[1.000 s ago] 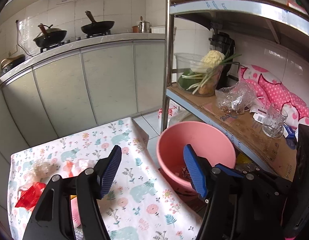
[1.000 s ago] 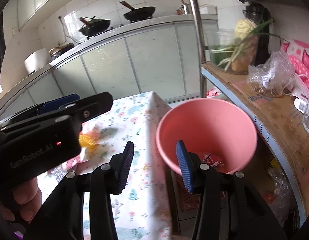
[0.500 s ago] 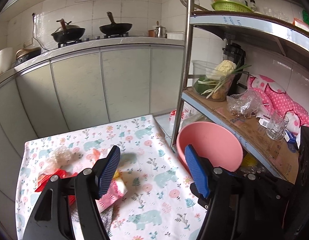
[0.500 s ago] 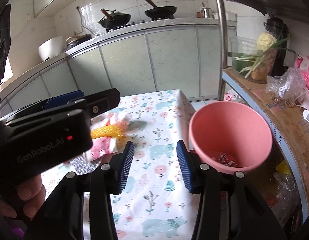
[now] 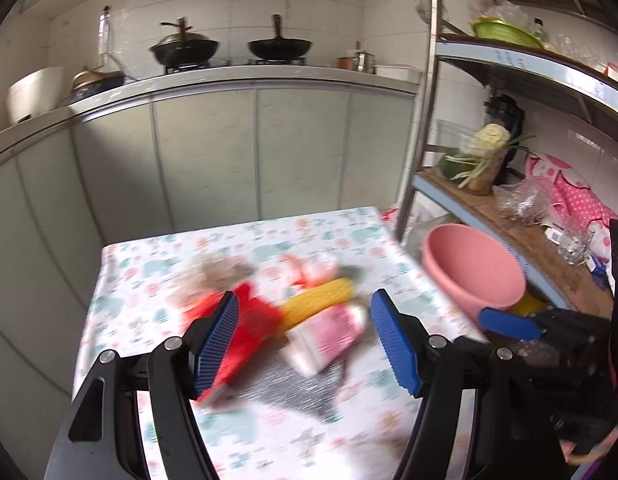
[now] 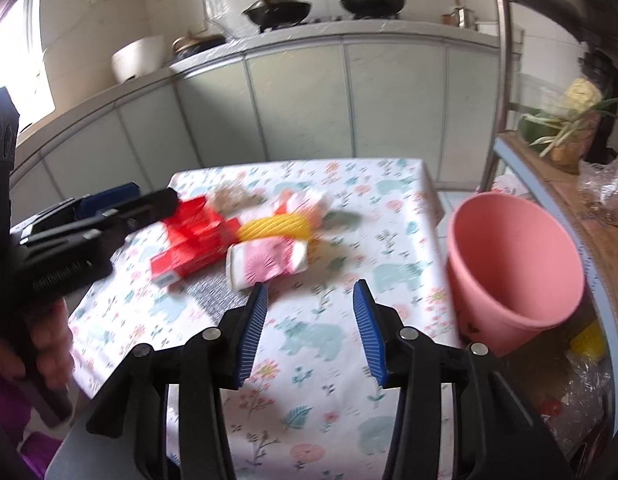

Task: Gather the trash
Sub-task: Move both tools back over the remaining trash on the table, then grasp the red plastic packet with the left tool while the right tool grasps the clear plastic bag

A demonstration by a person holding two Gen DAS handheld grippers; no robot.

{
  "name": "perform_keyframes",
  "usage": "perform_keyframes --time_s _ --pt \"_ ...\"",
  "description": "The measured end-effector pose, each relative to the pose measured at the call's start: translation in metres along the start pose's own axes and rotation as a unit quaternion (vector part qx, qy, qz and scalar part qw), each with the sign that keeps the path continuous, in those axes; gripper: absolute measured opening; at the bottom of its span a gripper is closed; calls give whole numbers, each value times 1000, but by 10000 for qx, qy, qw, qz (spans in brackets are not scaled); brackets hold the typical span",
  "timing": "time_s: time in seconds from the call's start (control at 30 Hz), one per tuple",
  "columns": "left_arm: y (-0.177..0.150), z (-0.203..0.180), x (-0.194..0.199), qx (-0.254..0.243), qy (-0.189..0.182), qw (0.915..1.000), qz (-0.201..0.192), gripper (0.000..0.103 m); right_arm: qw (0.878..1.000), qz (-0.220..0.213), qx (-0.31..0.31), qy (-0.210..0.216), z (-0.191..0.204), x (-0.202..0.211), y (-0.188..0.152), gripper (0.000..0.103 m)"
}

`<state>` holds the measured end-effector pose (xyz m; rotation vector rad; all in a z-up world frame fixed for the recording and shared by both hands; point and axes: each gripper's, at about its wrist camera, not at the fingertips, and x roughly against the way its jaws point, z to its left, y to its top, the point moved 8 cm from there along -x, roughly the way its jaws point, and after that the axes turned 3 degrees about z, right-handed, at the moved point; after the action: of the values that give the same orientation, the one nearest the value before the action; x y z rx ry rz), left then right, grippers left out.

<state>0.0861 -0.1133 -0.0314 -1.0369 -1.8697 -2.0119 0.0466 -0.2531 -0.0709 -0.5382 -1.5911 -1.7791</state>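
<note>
Overhead, both ribbed gripper pads gape above crinkly red wrapper (image 6: 189, 240).

Left gripper (image 5: 305, 340): matte black plastic arms, ribbed blue pads (image 5: 215, 342), silver round screws at the pivots. Right gripper (image 6: 309, 330): same build, blue ribbed pads (image 6: 372, 338), silver screws. Left unit's black housing carried blurred white lettering. Bare-skinned hand (image 6: 49, 336) gripped its handle, purple sleeve below.
</note>
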Motion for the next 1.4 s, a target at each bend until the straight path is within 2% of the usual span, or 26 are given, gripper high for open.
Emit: perform_keyframes --time_s 0.3,0.5,0.67,0.77,0.9,1.07,1.13,1.23,1.3,1.4 --pt "-54 74 5 219 384 9983 366 67 9918 846 527 798 51 -17 -36 45" --pt "-81 100 -12 320 463 9959 713 67 9827 1226 649 1226 77 -31 -50 45" --pt "-78 109 -29 416 333 9953 812 67 9780 1439 690 1340 87 -43 -56 45" --pt "-63 108 -35 625 21 9946 825 67 9749 1545 655 1462 91 -47 -58 47" --pt "-35 91 -39 397 -126 9973 608 67 9709 1585 718 1647 100 -49 -57 48" --pt "-20 76 -61 272 -141 9977 603 67 9674 1699 853 1674 107 -54 -62 48" --pt "-18 74 -70 303 -173 9974 634 62 9664 1717 894 1689 109 -55 -63 48" --pt "-18 79 -79 510 -216 9963 661 42 9650 1764 946 1695 111 -56 -65 48" --pt "-17 82 -80 726 -373 9946 635 24 9647 1772 967 1694 112 -56 -65 48" --pt "-13 85 -70 805 -431 9947 462 13 9649 1779 958 1677 111 -56 -65 48"
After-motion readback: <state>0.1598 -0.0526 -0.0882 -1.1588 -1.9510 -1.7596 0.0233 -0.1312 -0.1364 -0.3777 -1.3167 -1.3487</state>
